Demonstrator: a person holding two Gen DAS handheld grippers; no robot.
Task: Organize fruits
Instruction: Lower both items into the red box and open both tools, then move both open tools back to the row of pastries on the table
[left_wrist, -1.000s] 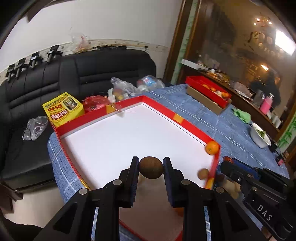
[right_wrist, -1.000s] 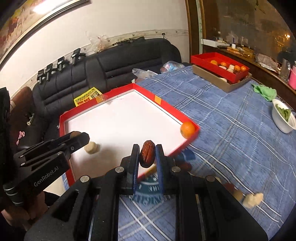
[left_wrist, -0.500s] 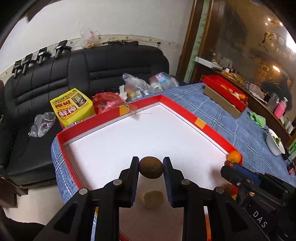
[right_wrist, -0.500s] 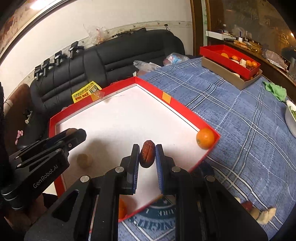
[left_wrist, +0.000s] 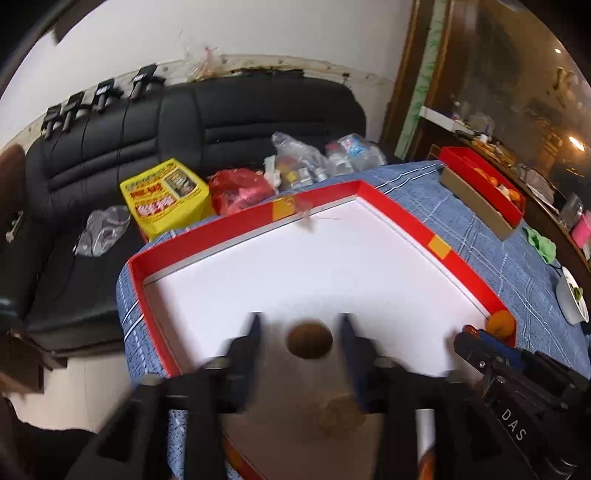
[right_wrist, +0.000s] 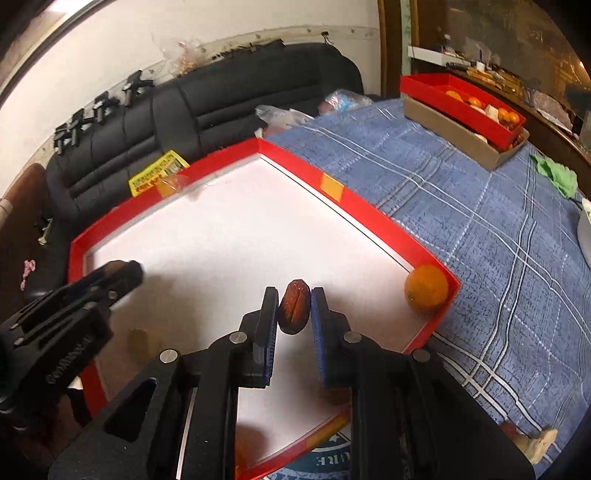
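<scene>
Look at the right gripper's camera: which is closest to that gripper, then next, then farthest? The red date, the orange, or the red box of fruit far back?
1. The red date: pinched between the right gripper fingers.
2. The orange: off to the right, in the big tray's corner.
3. The red box of fruit: far back on the right, across the blue tablecloth.

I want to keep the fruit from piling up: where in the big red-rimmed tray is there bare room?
The large red-rimmed white tray is bare across its middle and far half, up to the far corner. It is busier near the front: a round orange fills the right corner, and both hand-held grippers hover there with a brown kiwi and a reddish-brown date.
</scene>
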